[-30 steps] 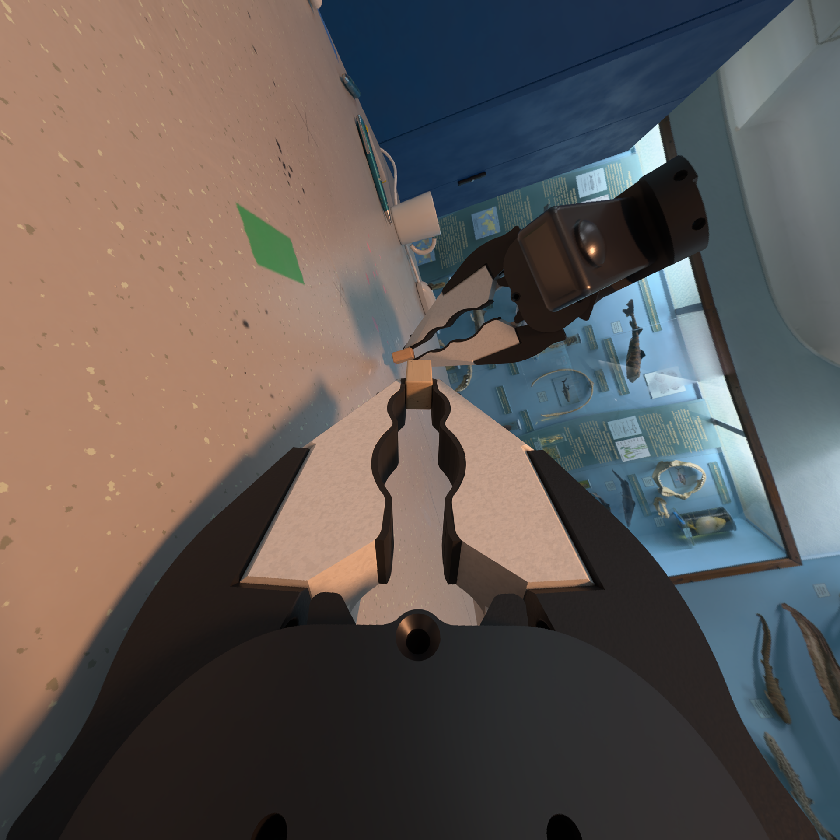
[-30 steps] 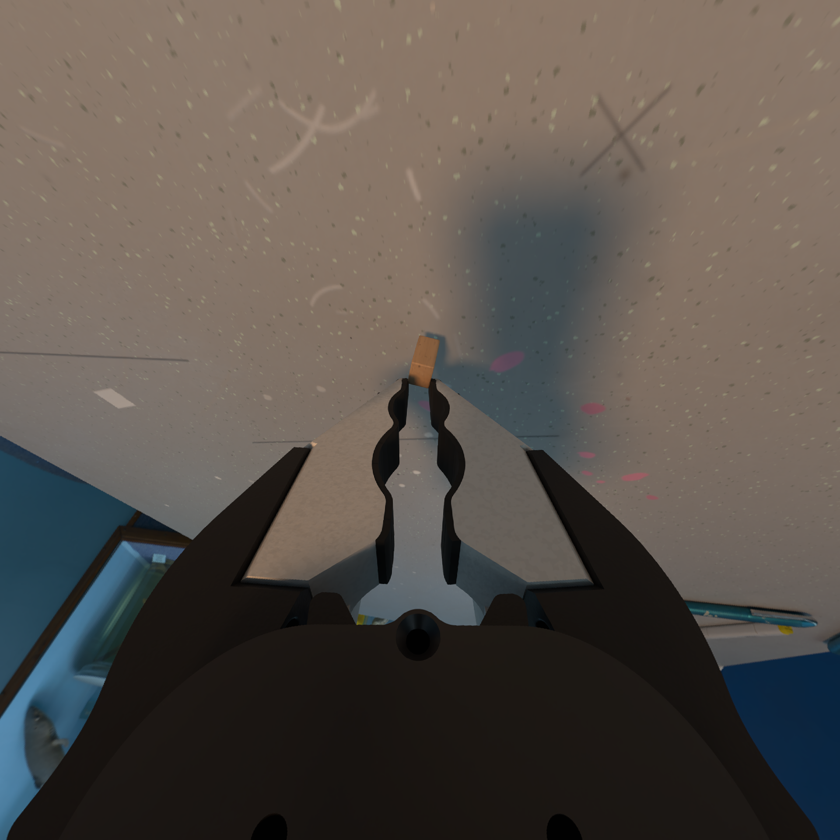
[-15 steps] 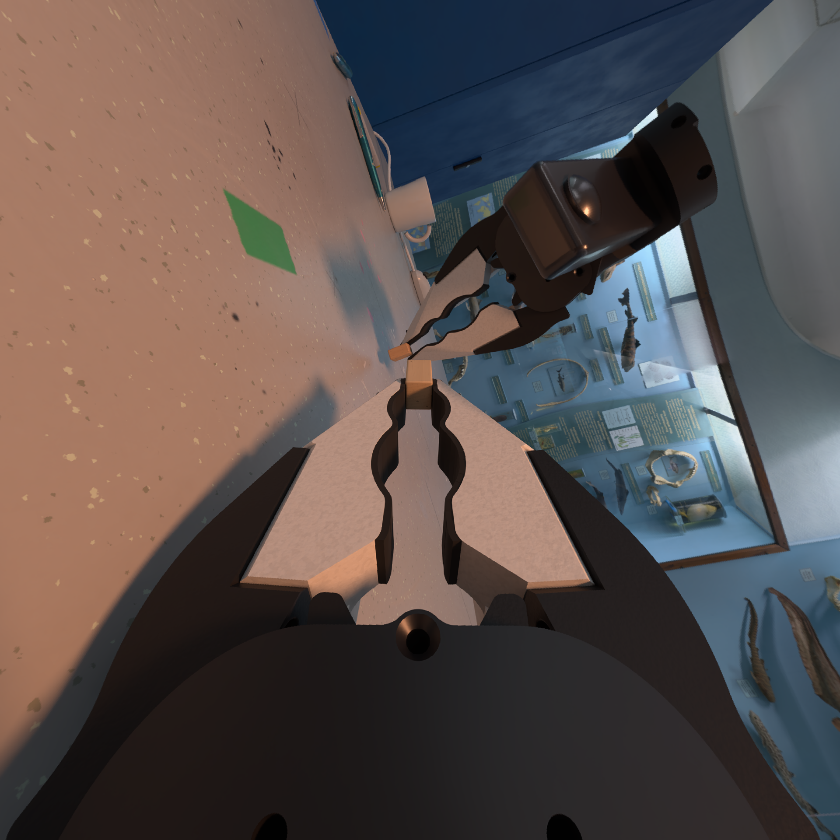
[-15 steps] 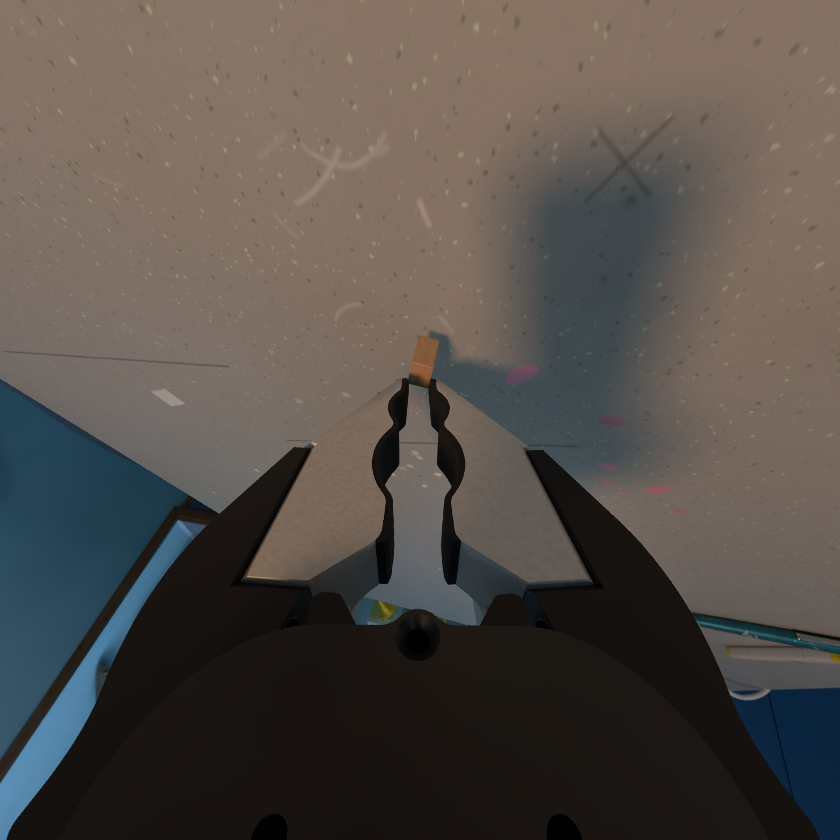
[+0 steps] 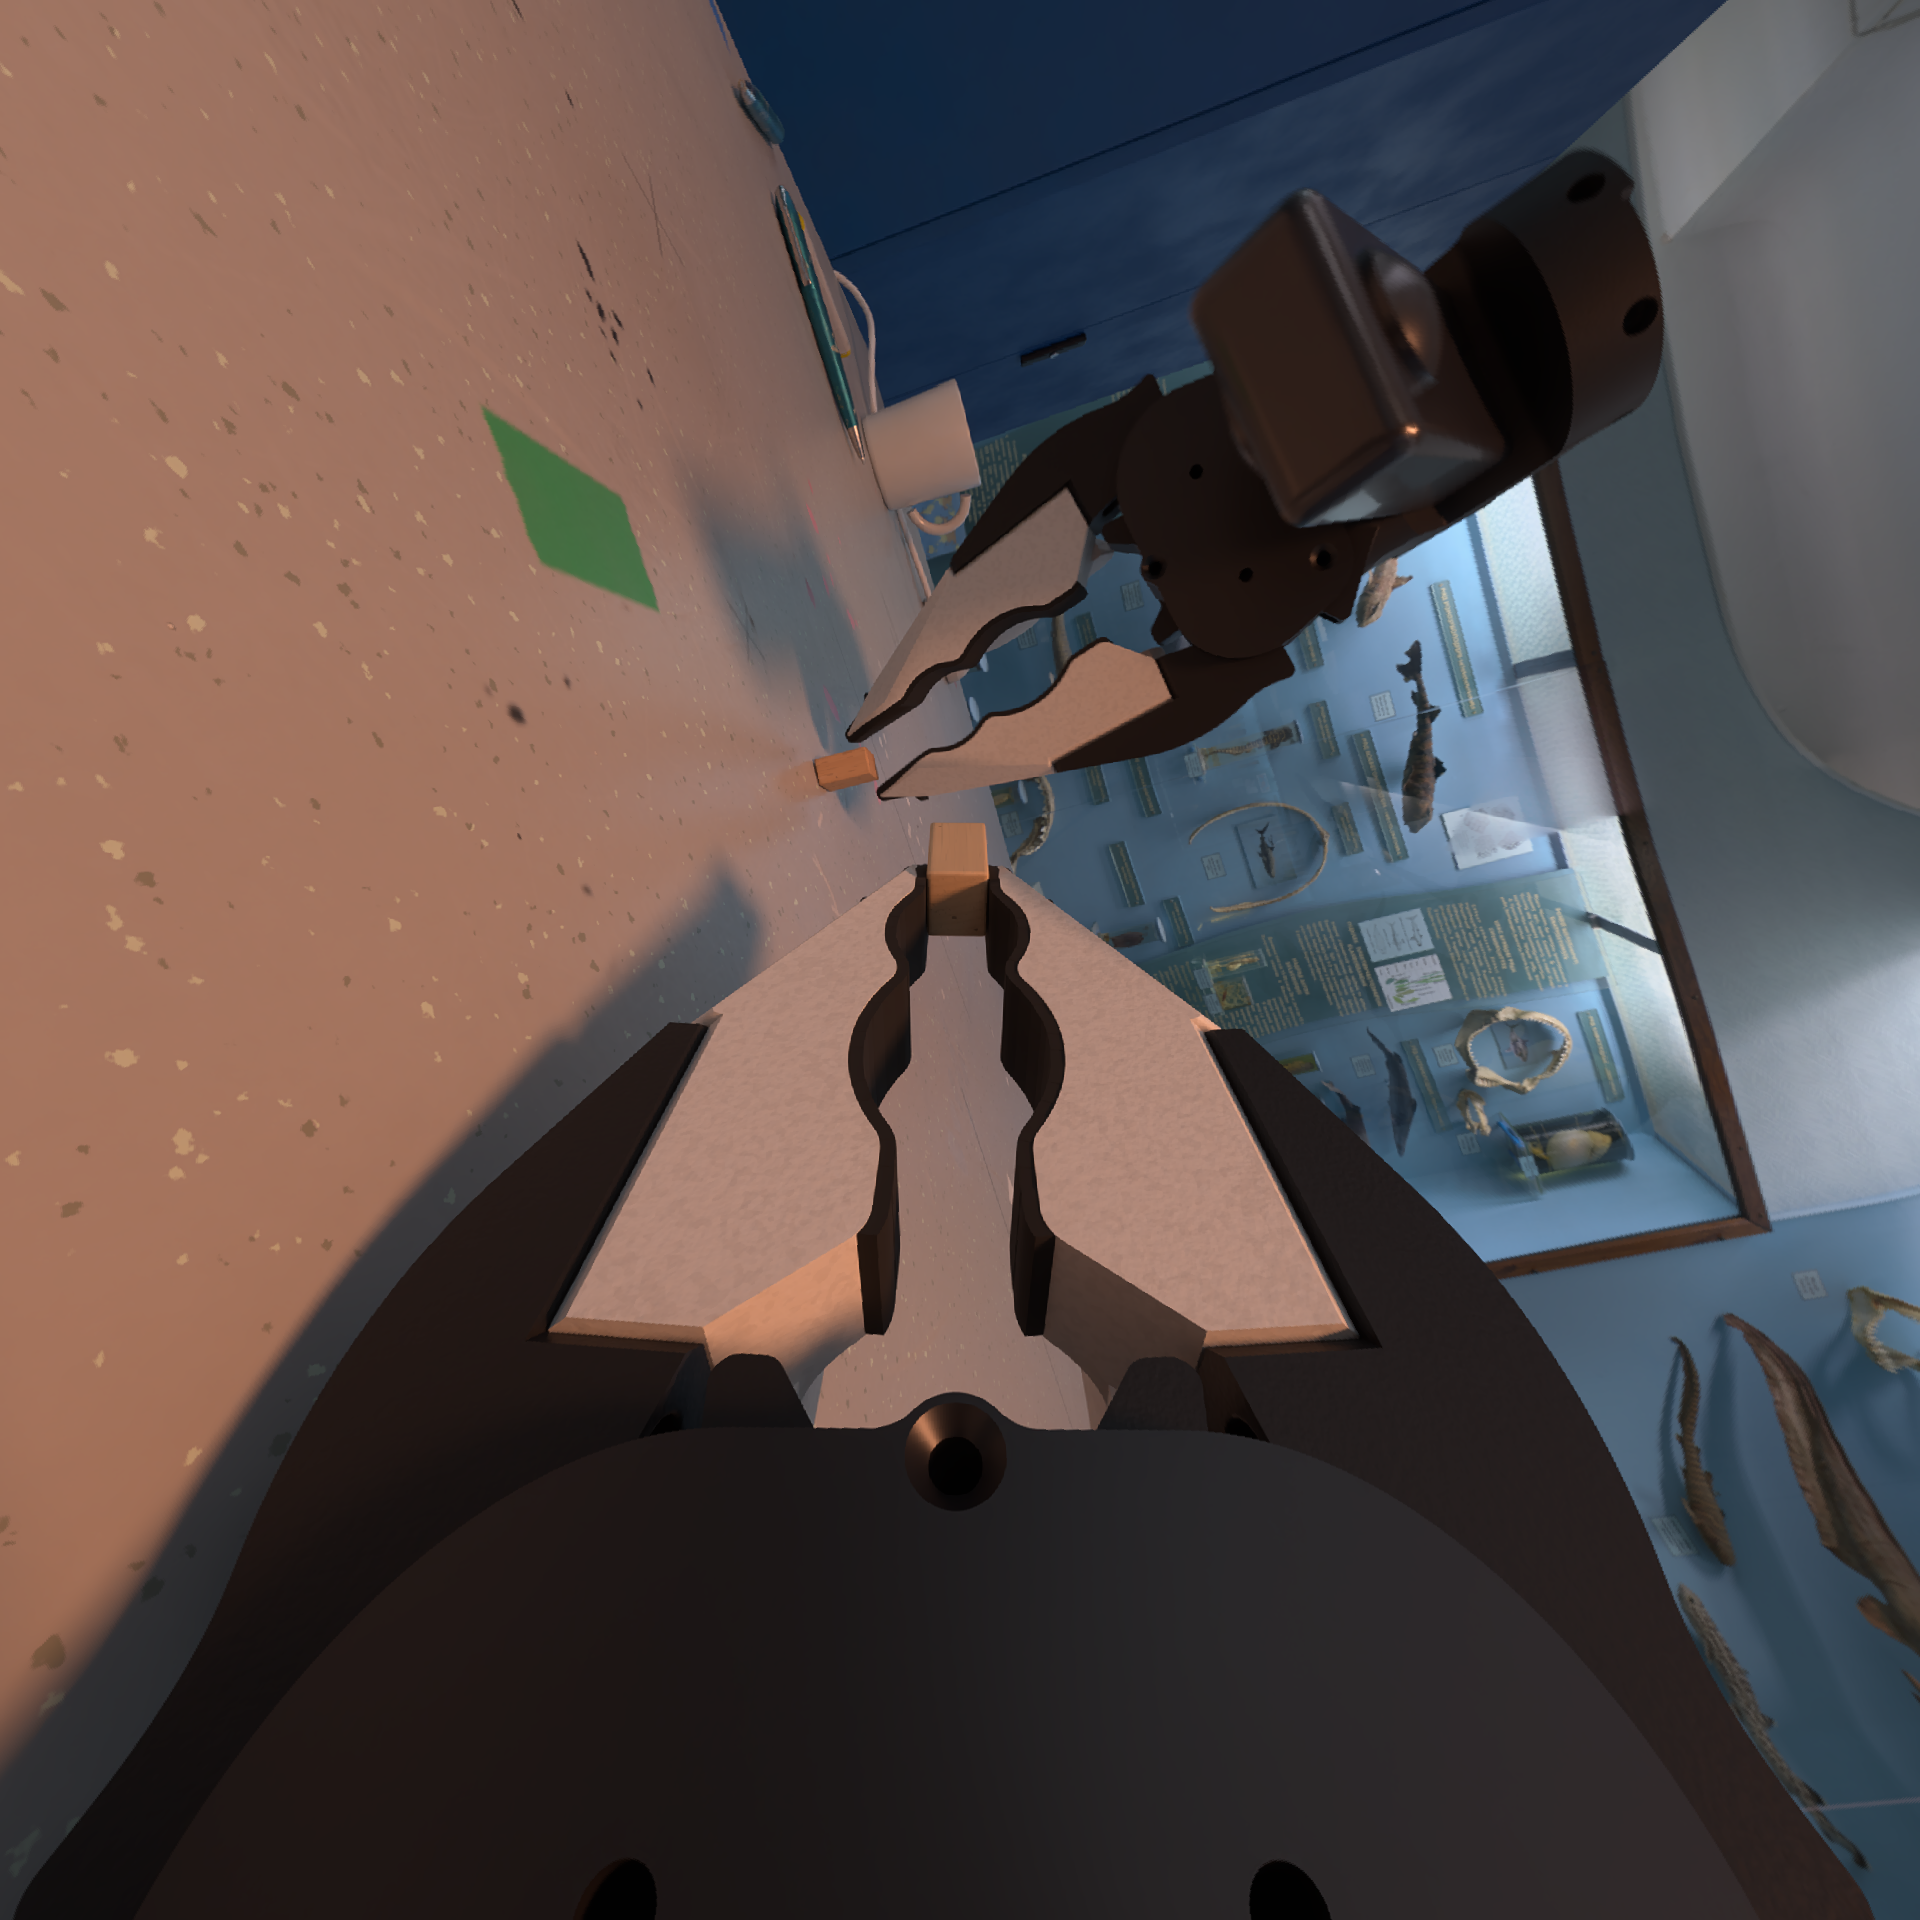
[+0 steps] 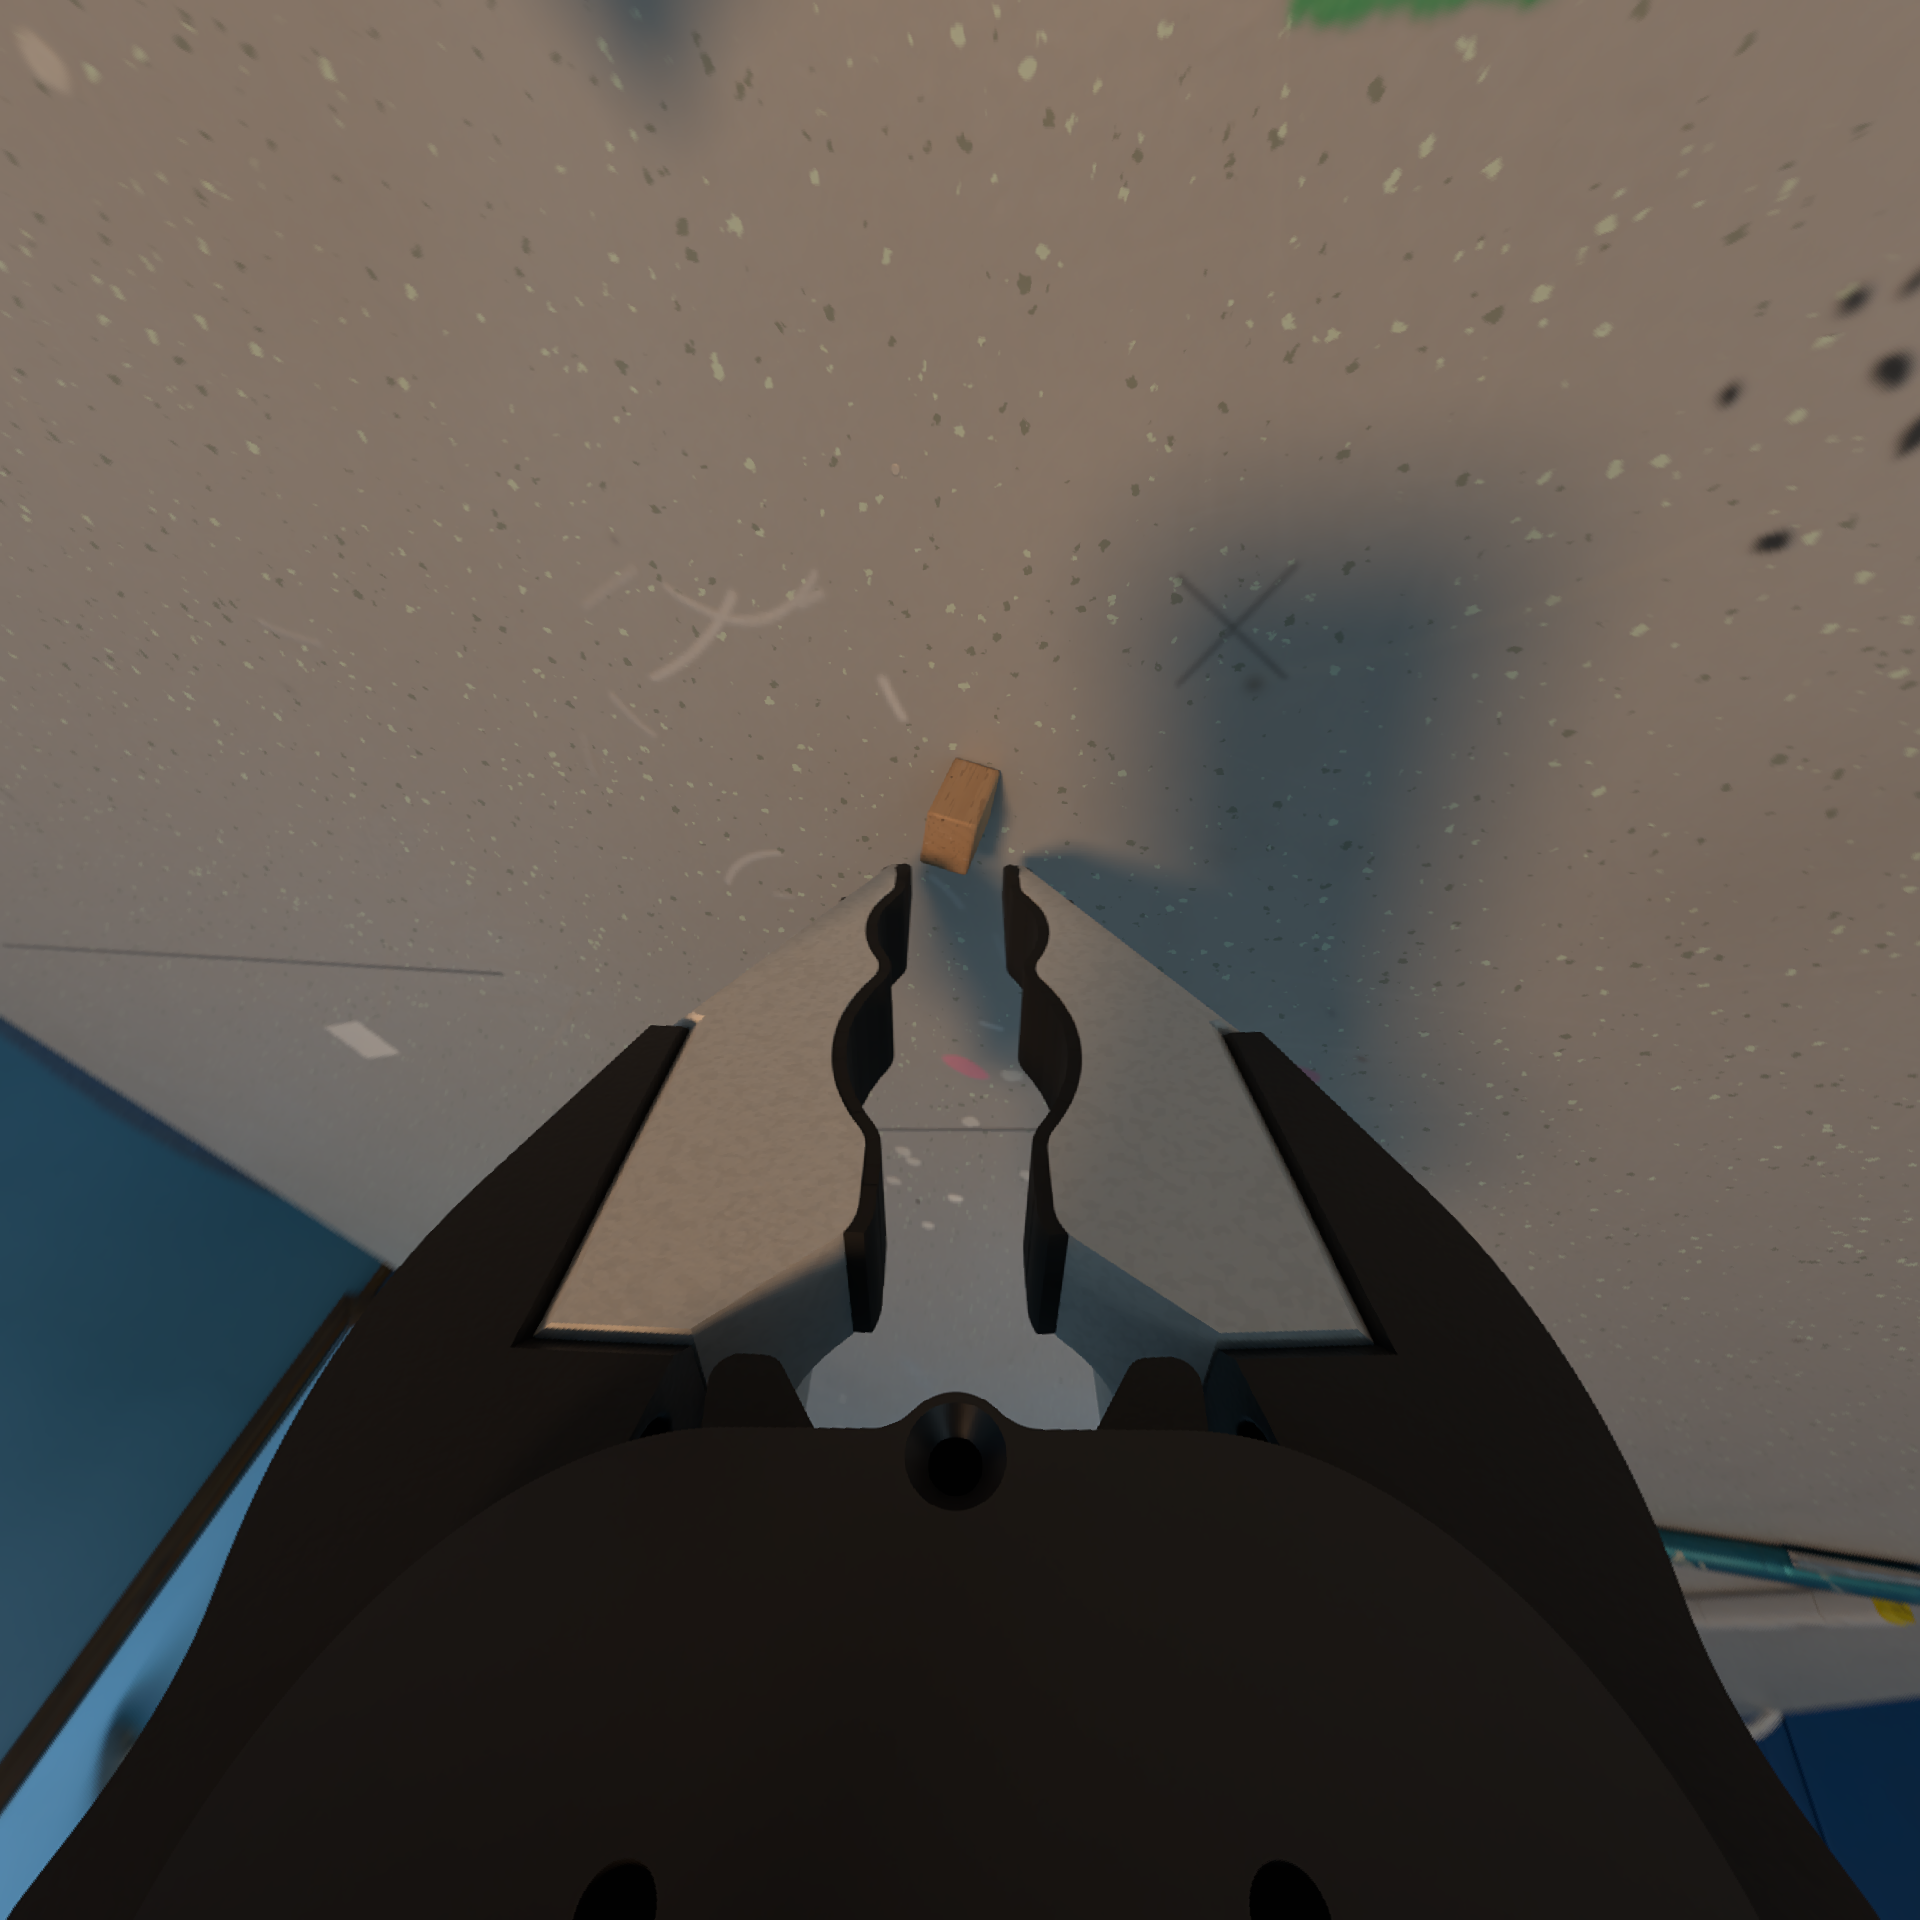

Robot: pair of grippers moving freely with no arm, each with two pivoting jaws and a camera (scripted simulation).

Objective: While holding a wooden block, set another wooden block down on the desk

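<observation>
My left gripper (image 5: 957, 878) is shut on a pale wooden block (image 5: 957, 878) pinched between its fingertips, held off the speckled desk (image 5: 312, 623). A second, orange-brown wooden block (image 5: 844, 770) lies on the desk; it also shows in the right wrist view (image 6: 960, 814). My right gripper (image 6: 957, 875) is open and empty, its fingertips just short of that block and apart from it. In the left wrist view the right gripper (image 5: 871, 761) hangs over the desk with its jaws parted beside the block.
A green patch (image 5: 571, 514) marks the desk. A white mug (image 5: 920, 442), a teal pen (image 5: 821, 312) and a white cable lie along the desk's far edge. A dark cross (image 6: 1233, 627) and black spots mark the desk in the right wrist view. A blue cabinet and display case stand beyond.
My right gripper has opened and let go of the orange-brown block, which now rests on the desk, and has drawn back from it. My left gripper still holds its block.
</observation>
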